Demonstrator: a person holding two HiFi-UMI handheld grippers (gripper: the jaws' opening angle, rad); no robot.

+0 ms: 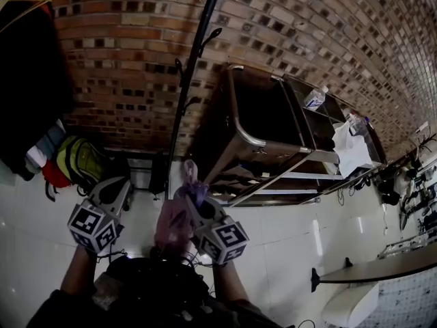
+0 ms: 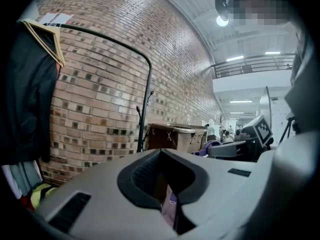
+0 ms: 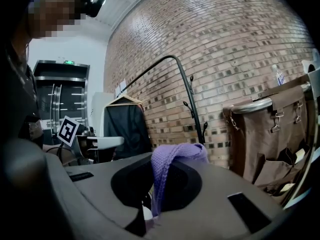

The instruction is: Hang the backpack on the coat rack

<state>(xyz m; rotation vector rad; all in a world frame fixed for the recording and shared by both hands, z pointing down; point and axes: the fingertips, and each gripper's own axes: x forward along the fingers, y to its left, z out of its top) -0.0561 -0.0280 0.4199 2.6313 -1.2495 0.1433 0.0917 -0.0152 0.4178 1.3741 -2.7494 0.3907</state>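
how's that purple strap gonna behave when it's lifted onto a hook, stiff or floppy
Probably floppy: the purple strap drapes limply over the right tongs, so its loop may need holding open. The backpack sags below the tongs, so it looks soft and likely to swing.

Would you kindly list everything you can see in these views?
coat rack: one, black, by the brick wall
backpack: one, pink with purple strap, held by both grippers
bag: one, yellow-green, floor at left
coat: one, dark, on hanger at left
cart: one, brown, right of the rack
bottle: one, clear, right of the cart
table: one, grey, lower right
left gripper: one, grey, shut on backpack
right gripper: one, grey, shut on strap
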